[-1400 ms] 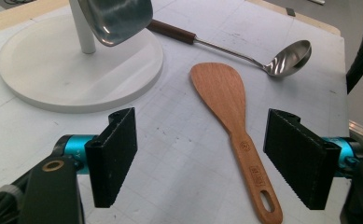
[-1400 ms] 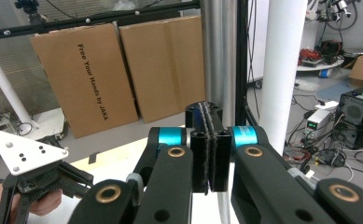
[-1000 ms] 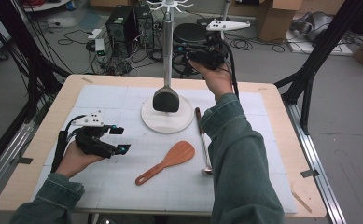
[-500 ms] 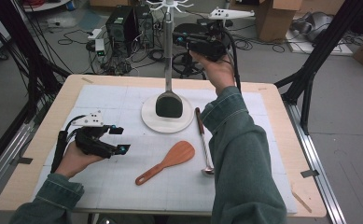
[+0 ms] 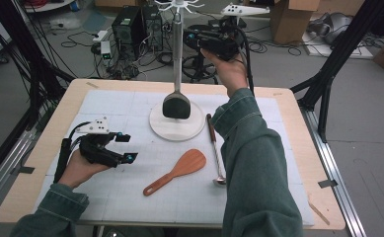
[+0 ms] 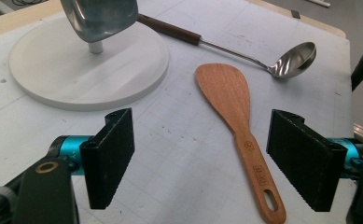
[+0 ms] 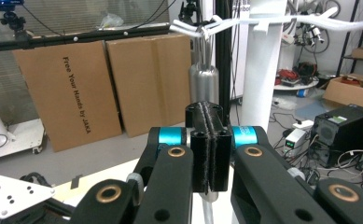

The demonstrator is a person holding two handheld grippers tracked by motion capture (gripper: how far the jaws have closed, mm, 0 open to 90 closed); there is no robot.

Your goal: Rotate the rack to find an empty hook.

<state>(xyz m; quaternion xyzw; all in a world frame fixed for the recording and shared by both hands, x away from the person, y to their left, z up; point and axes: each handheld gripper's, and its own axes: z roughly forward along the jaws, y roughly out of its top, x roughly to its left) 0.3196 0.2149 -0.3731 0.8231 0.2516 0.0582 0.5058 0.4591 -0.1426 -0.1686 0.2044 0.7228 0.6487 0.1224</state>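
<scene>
Up by the white rack (image 5: 178, 54): right gripper (image 5: 195, 35), jaws pressed together on the hanging steel spatula's handle (image 7: 203, 77). On the table (image 5: 298, 148): left gripper (image 5: 126, 147), jaws wide, empty; wooden spatula (image 5: 175, 171); ladle (image 5: 215, 148).

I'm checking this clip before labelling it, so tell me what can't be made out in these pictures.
- Right gripper, right gripper view: its shut jaws cover the spatula's handle, so no grip on it shows.
- Rack hooks, high view: cut off by the top edge.
- Spatula blade, left gripper view: cut off at the top.
- Wooden spatula's stamp, left gripper view: too small to read.
</scene>
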